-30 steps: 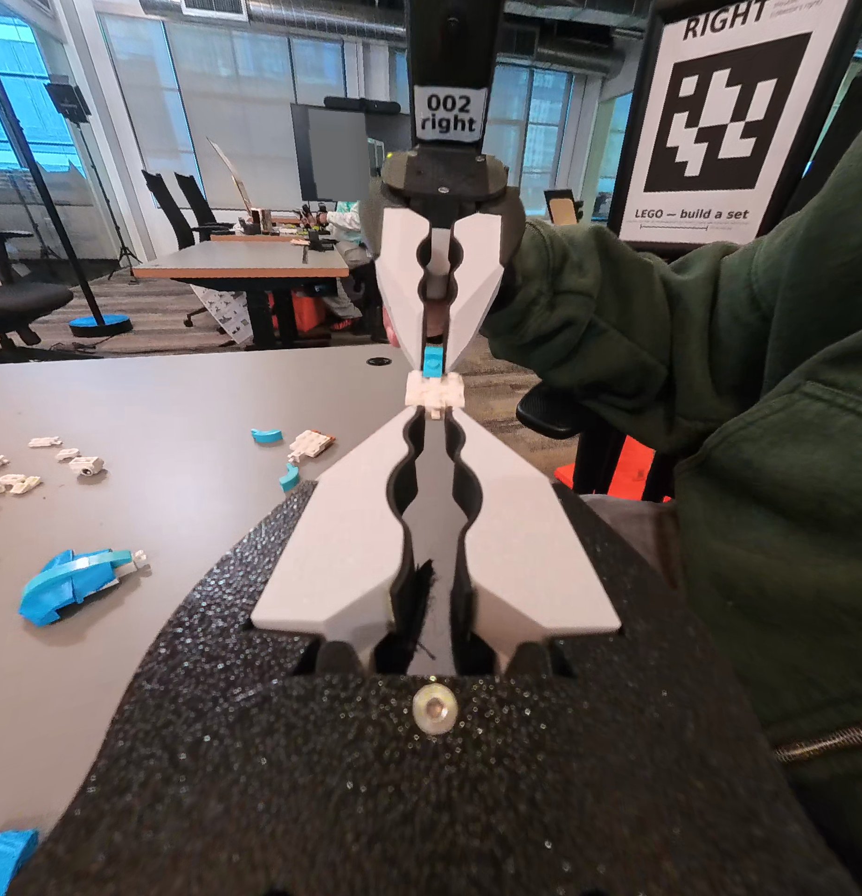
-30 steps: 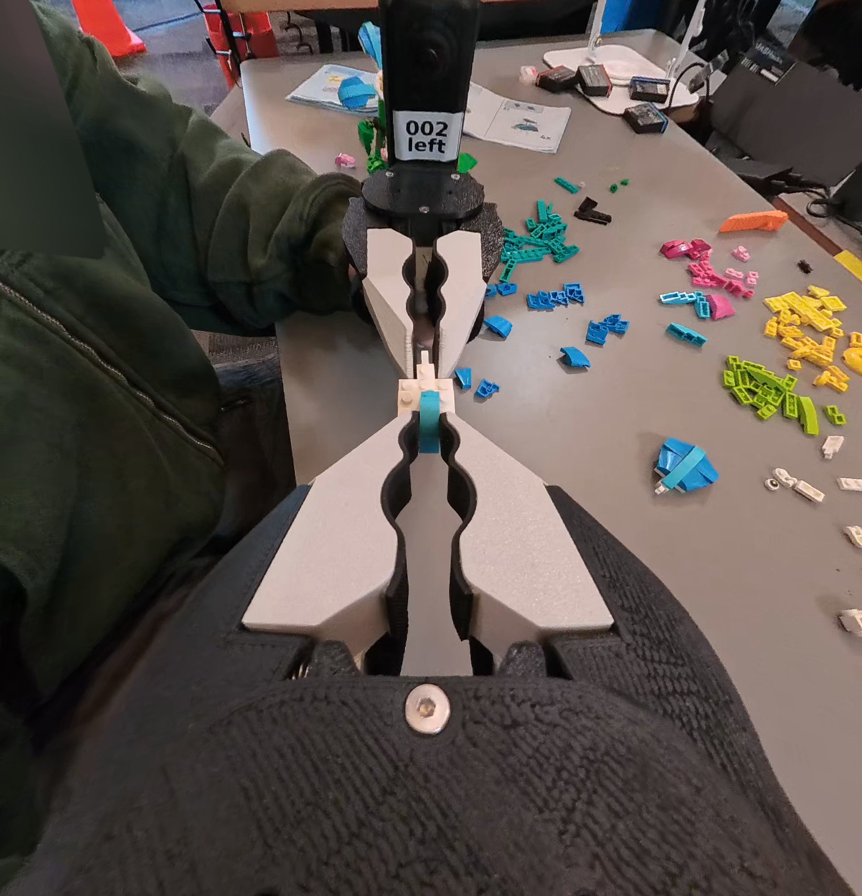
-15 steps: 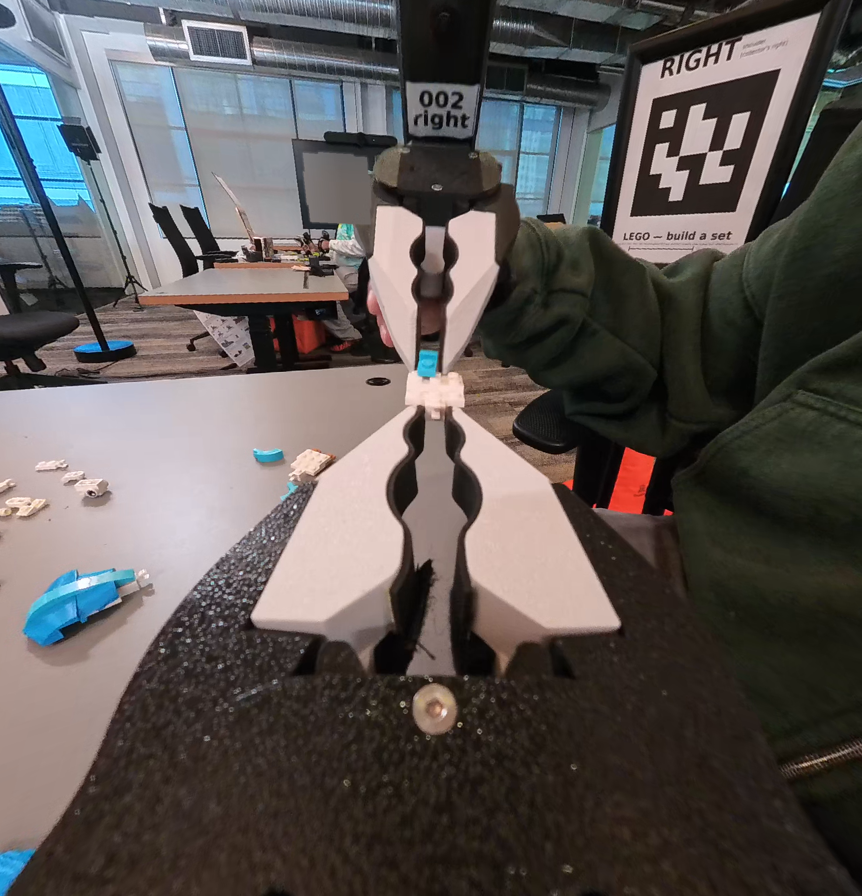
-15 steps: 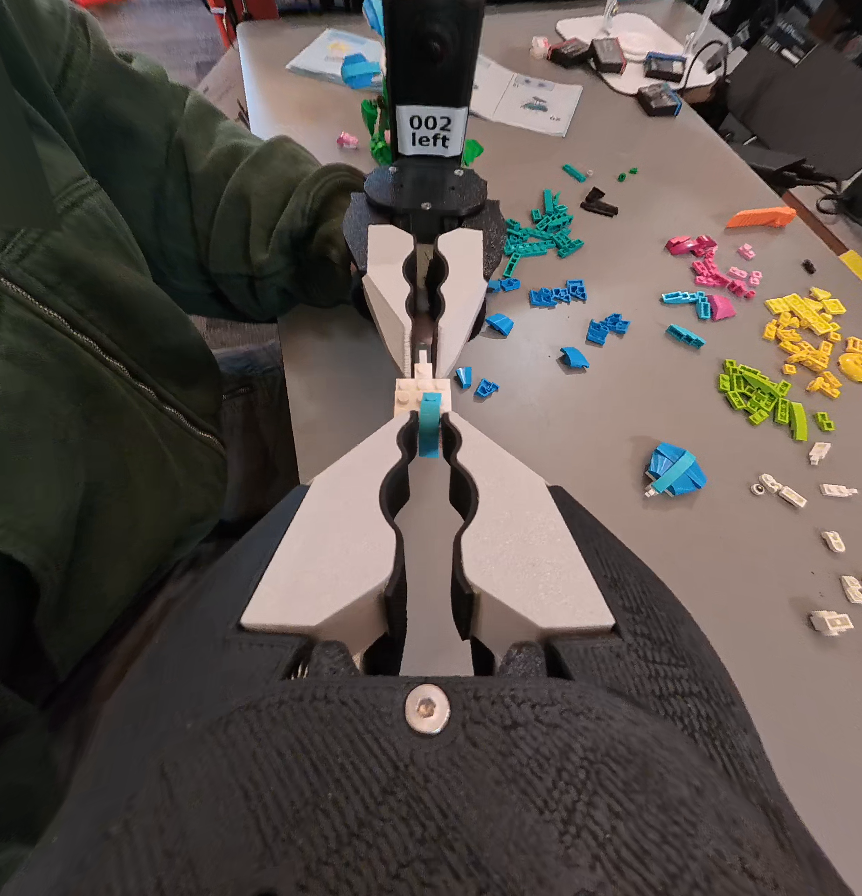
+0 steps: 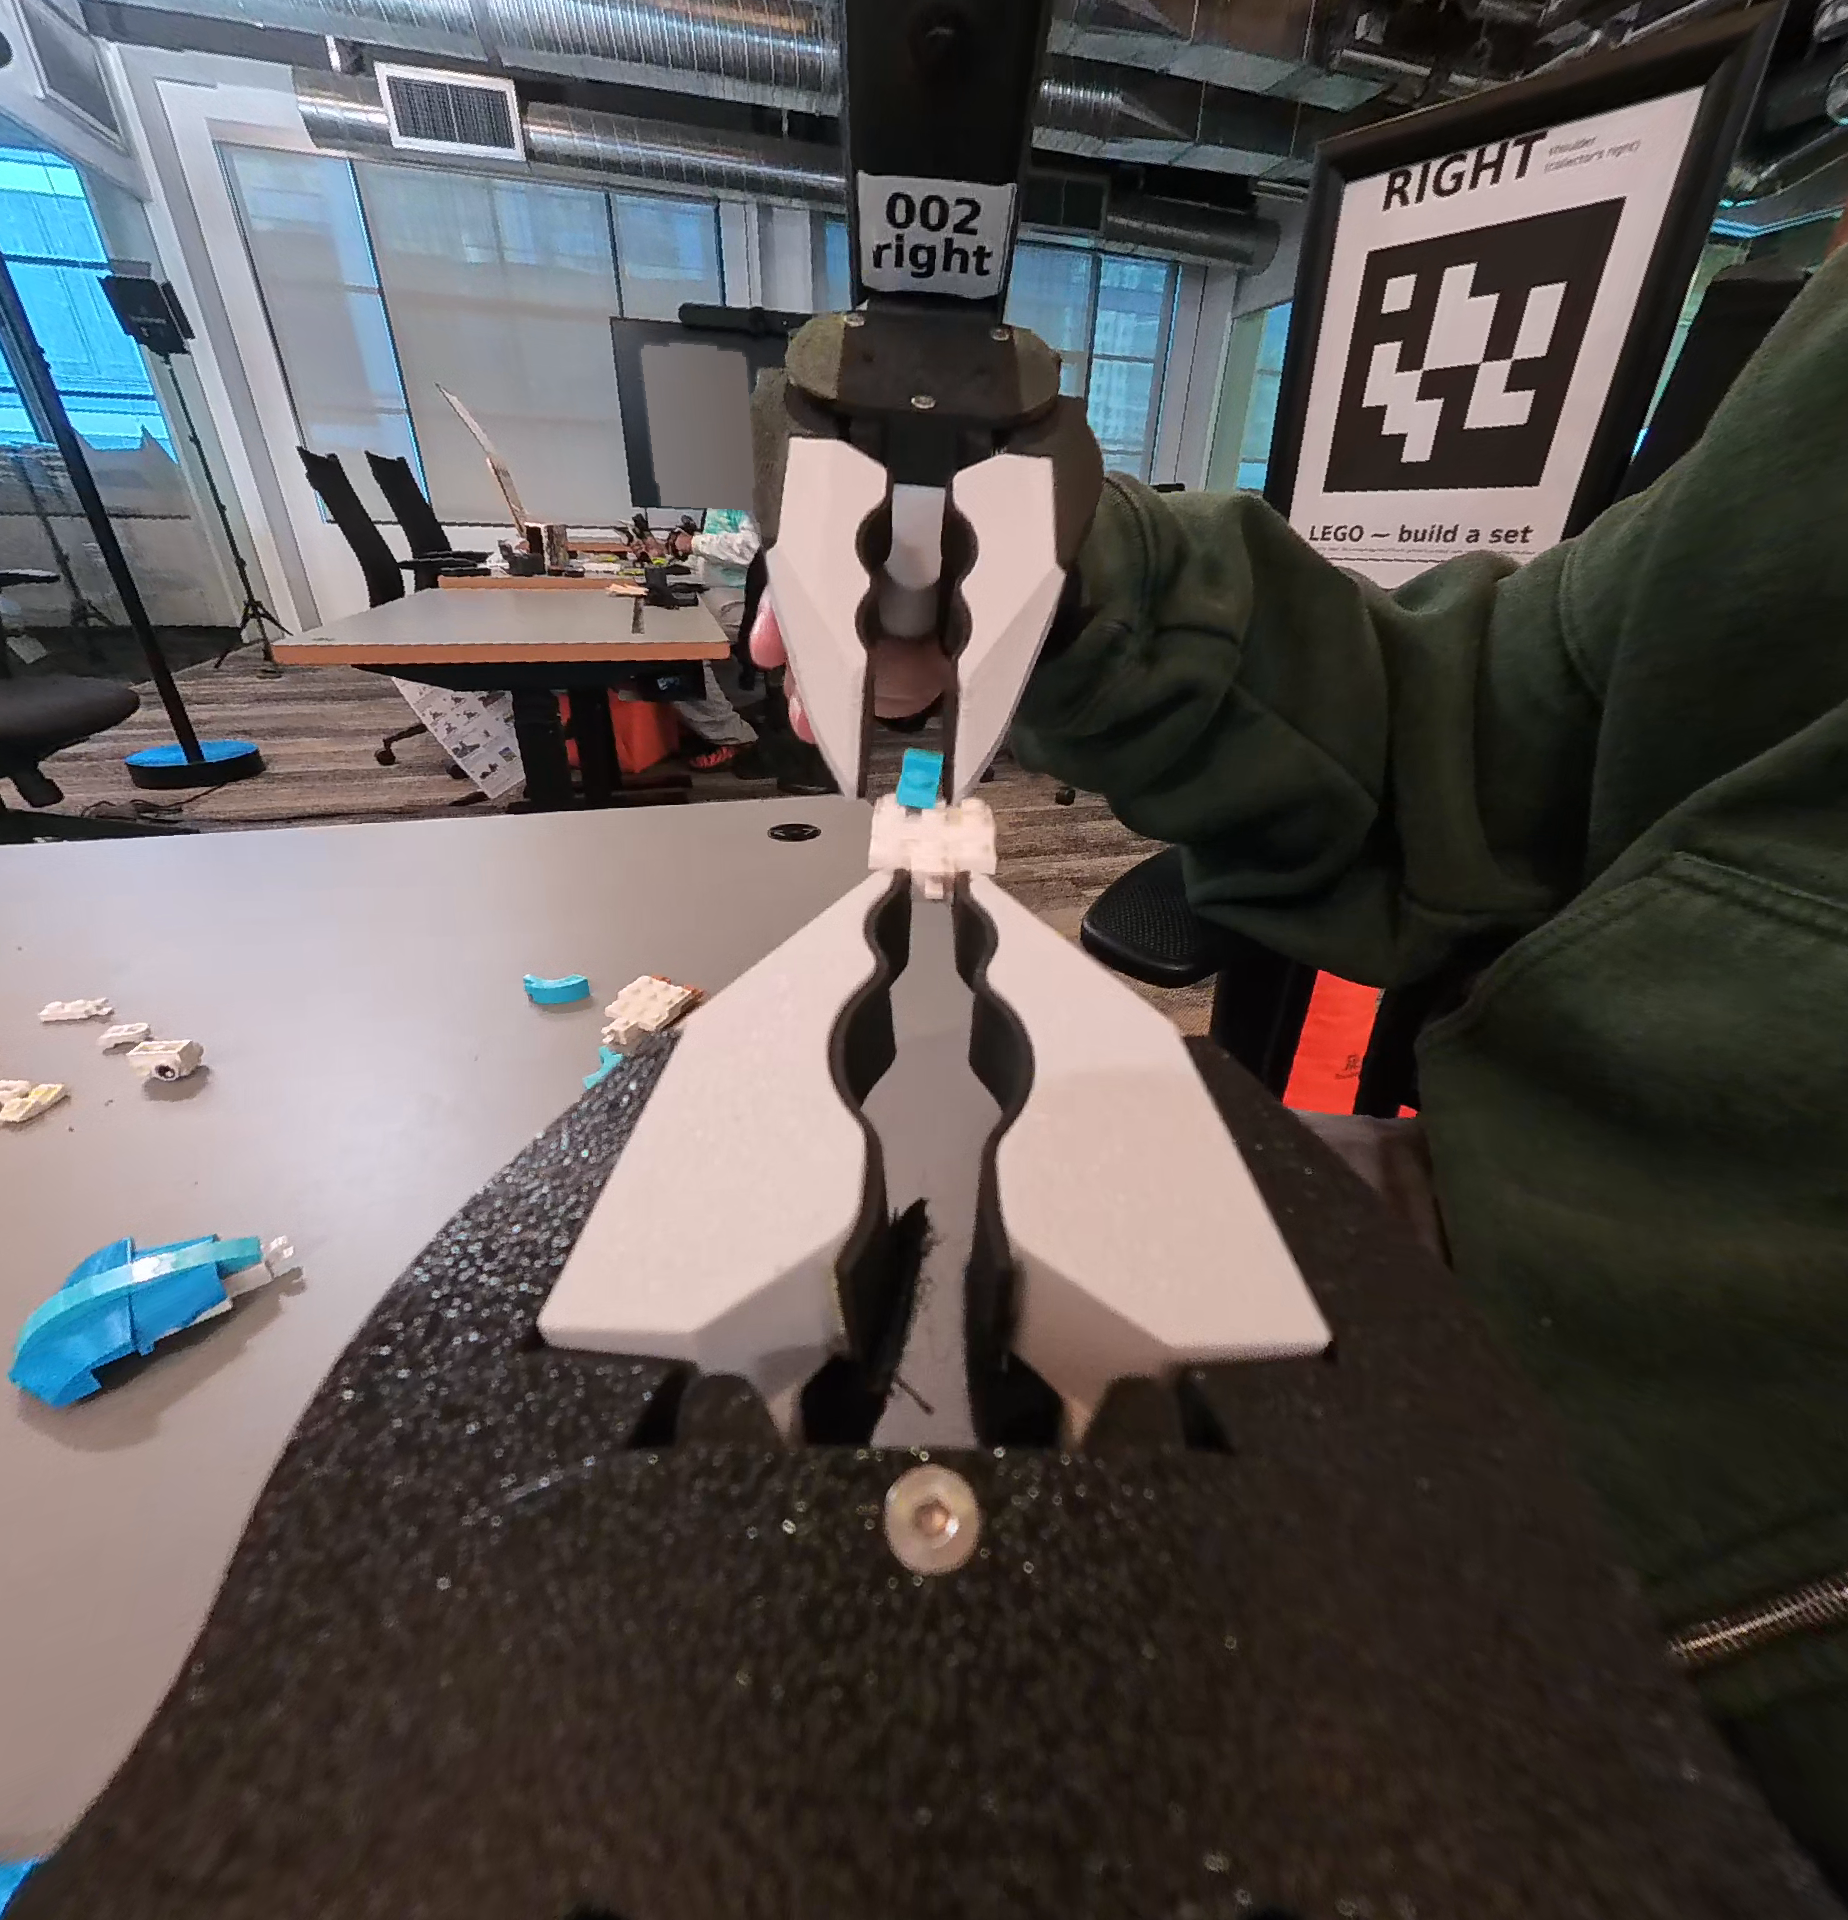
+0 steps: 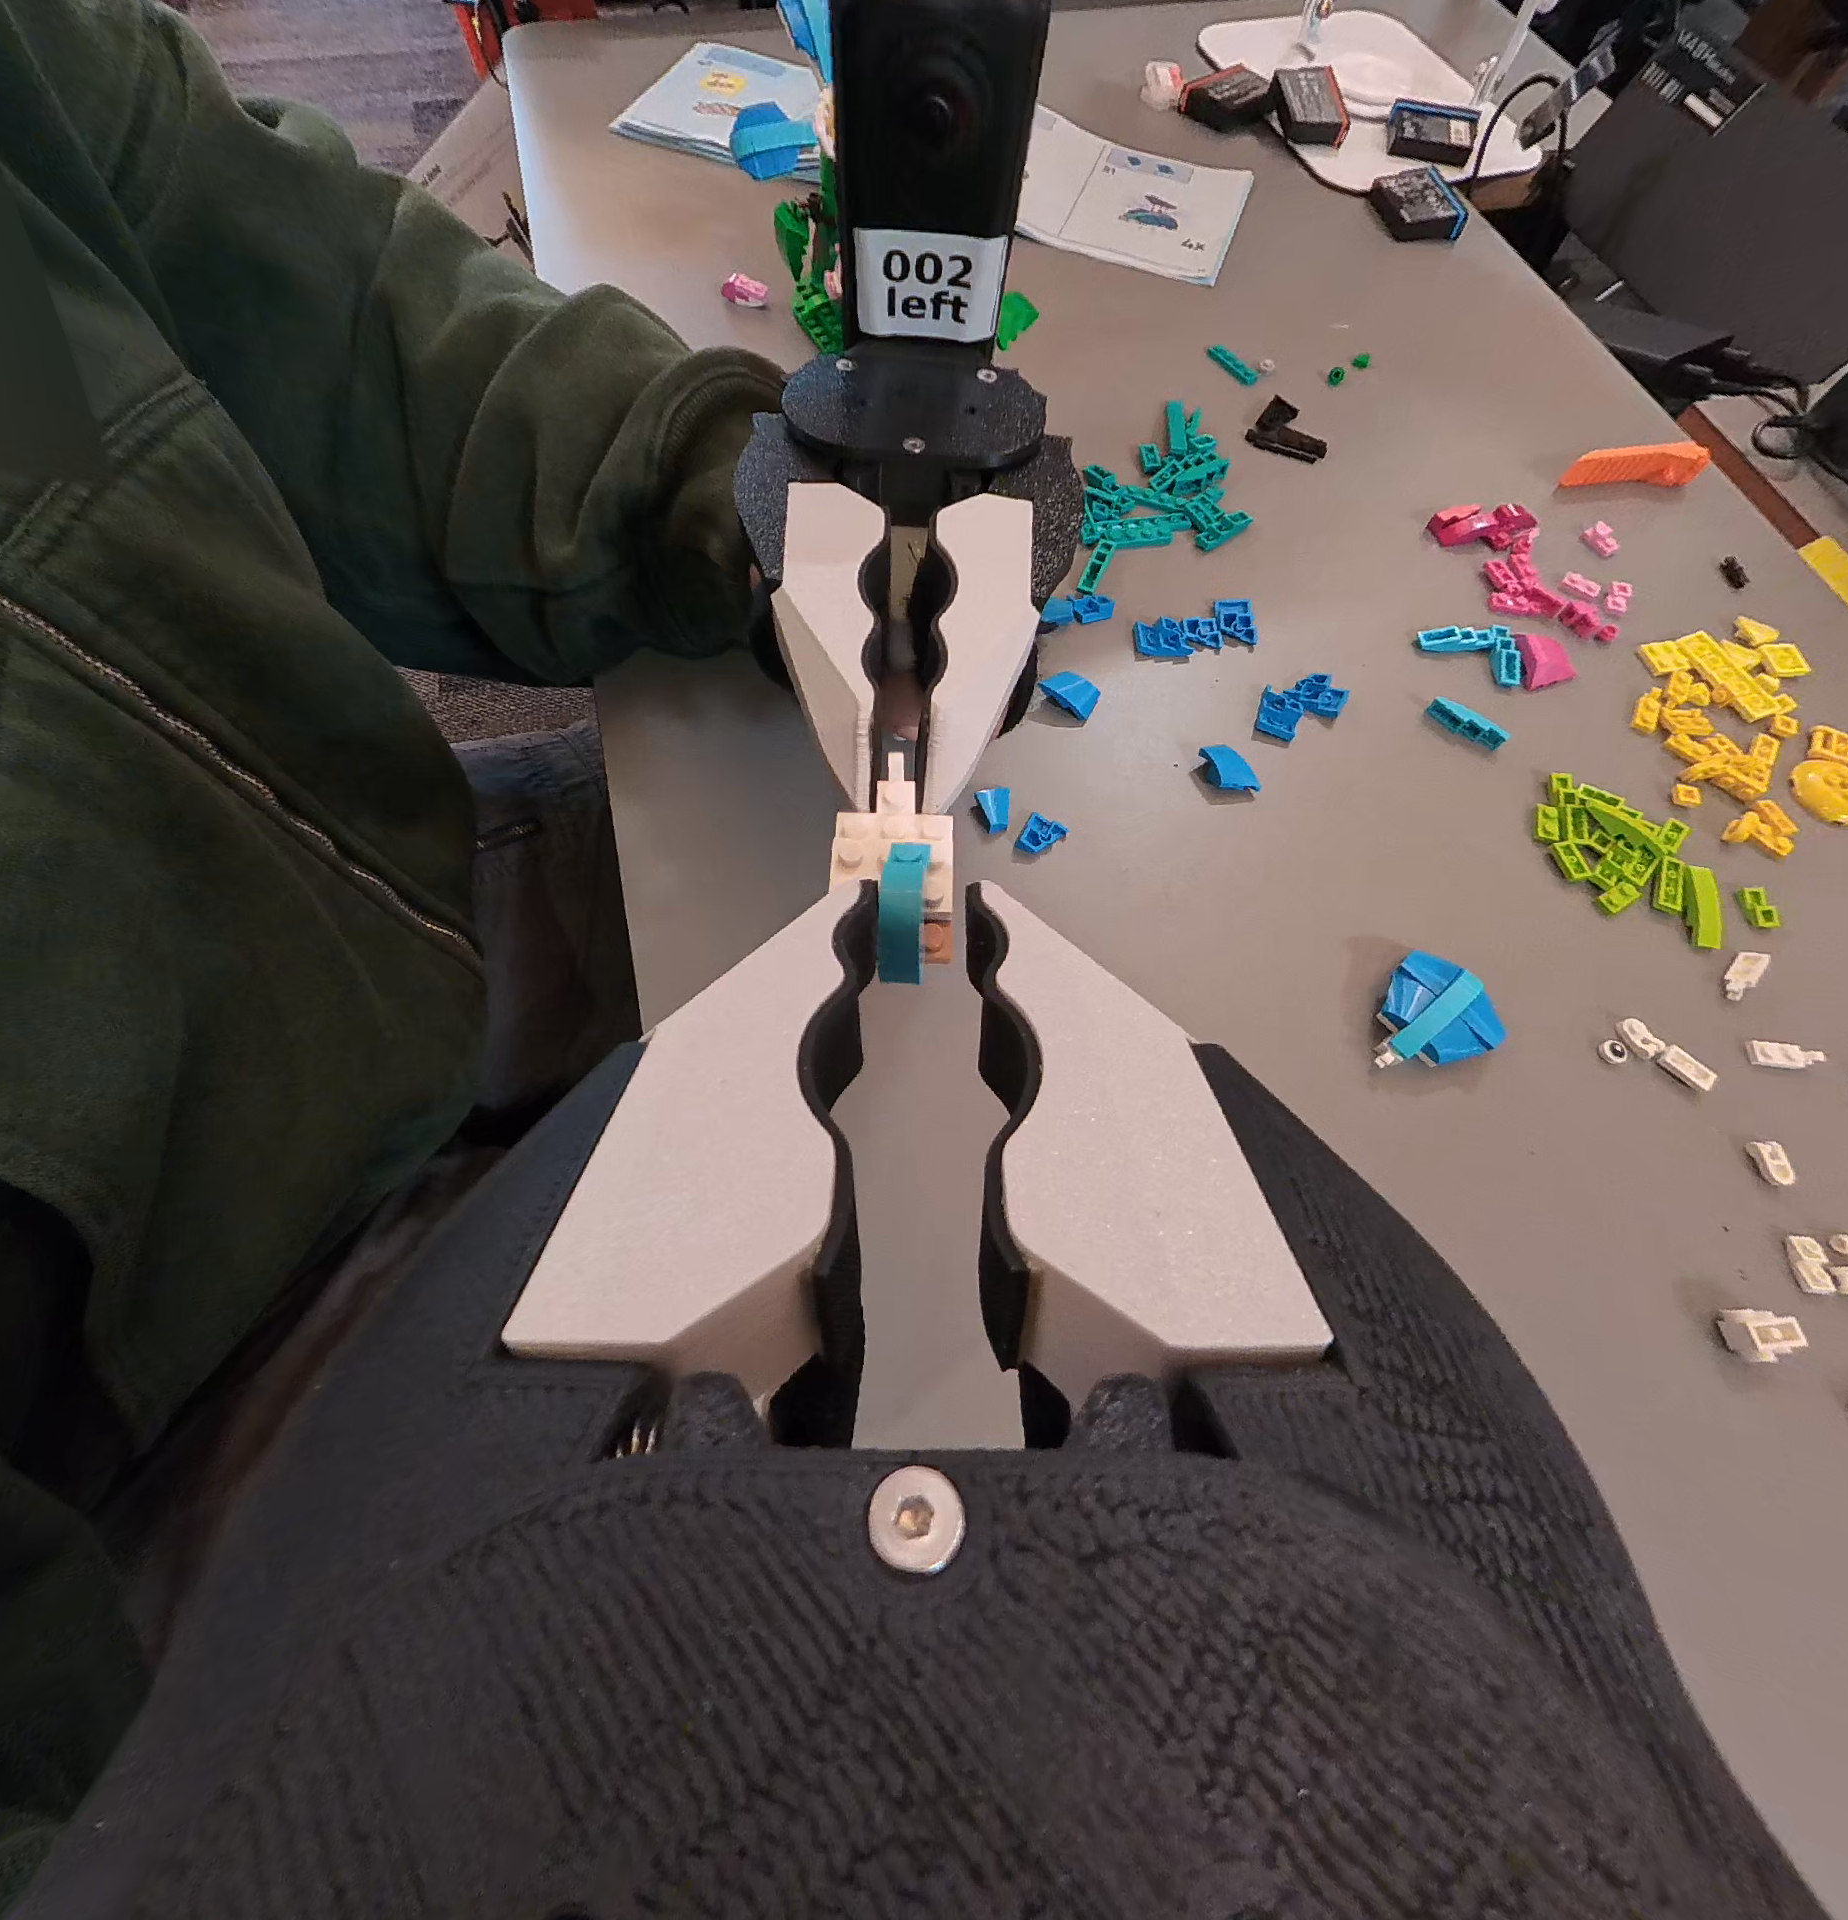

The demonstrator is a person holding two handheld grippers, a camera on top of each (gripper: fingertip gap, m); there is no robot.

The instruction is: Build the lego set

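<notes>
Right hand-held gripper (image 6: pixel 909 904) opened off teal piece (image 6: pixel 899 914); left hand-held gripper (image 5: pixel 930 883) grips white assy (image 5: pixel 930 842)

White-and-teal brick assembly (image 6: pixel 896 868), airborne

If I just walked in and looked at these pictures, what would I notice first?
Two grippers meet tip to tip above the grey table's edge. The left gripper pinches a small white brick build with a teal curved piece; the right gripper's fingers stand open around it. To the right lie bright piles of loose bricks, sorted by colour.
</notes>
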